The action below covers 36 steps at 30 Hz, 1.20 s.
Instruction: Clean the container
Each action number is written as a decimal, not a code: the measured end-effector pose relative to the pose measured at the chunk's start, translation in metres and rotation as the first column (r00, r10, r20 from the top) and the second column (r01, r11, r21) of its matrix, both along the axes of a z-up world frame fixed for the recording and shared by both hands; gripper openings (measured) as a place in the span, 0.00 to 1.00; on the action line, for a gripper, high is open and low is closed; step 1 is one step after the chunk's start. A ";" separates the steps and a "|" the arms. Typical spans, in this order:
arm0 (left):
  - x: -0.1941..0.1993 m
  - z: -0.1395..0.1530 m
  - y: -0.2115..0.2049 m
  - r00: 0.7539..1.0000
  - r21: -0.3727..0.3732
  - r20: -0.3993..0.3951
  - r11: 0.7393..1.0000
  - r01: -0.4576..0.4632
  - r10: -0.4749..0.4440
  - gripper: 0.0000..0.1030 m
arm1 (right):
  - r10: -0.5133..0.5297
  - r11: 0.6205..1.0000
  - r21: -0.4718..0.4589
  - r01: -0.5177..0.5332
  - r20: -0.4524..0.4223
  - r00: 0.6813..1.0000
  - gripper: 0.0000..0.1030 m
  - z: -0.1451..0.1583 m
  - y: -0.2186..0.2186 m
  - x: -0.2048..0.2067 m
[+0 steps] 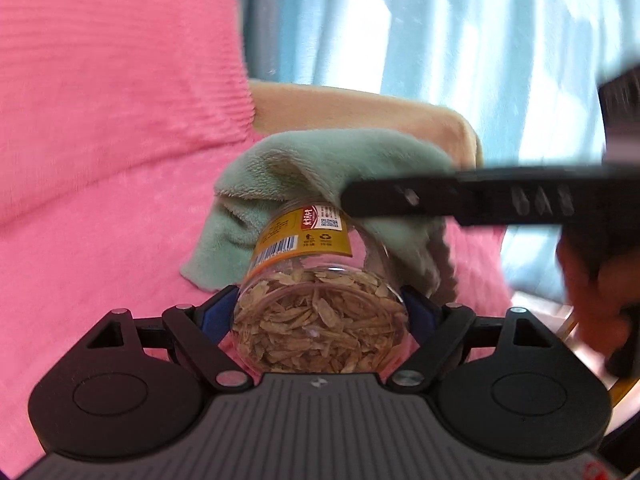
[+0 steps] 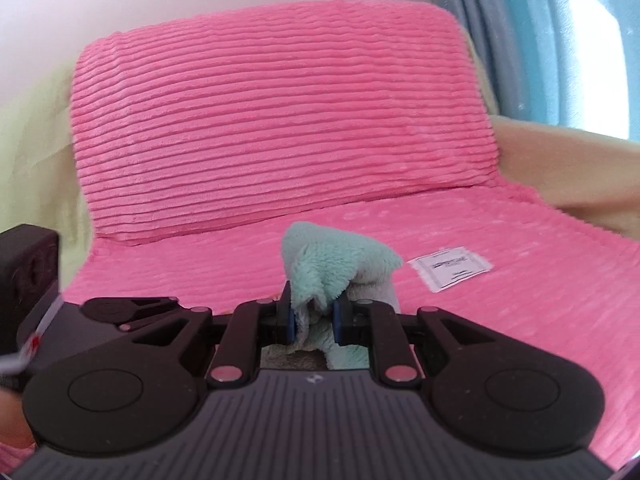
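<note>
The clear plastic jar of dried slices (image 1: 320,320) wears a yellow label (image 1: 304,236) bearing a barcode, a QR code, recycling symbols and small red-panel writing, all too blurred to read. The white tag (image 2: 450,267) on the pink ribbed cushion (image 2: 280,120) carries illegible print.

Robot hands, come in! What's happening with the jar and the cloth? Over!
Left gripper shut on clear plastic jar of dried slices. Right gripper shut on fluffy mint-green cloth, draped over jar's far end. Nothing in the way.

Left gripper (image 1: 320,312) clamps jar (image 1: 316,292); cloth (image 1: 304,168) drapes it.
</note>
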<state>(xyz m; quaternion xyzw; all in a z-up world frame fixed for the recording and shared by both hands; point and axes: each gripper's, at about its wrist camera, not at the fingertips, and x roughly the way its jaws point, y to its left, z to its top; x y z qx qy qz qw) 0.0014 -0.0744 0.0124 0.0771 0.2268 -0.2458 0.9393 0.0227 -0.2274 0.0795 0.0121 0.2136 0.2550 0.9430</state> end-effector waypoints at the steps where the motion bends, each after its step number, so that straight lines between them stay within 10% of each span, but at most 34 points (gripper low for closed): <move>1: -0.004 -0.002 -0.008 0.999 0.073 0.041 0.997 0.013 -0.016 0.82 | -0.002 1.000 -0.001 0.002 0.002 1.000 0.14 0.001 0.000 0.001; 4: -0.016 -0.008 -0.025 0.989 0.246 0.136 0.969 0.031 -0.066 0.82 | 0.003 1.000 -0.011 -0.003 0.005 1.000 0.14 0.000 0.001 0.000; 36: -0.013 -0.009 -0.027 0.992 0.189 0.113 0.982 0.026 -0.048 0.82 | 0.105 0.994 -0.018 -0.105 0.003 0.994 0.14 0.003 0.021 -0.021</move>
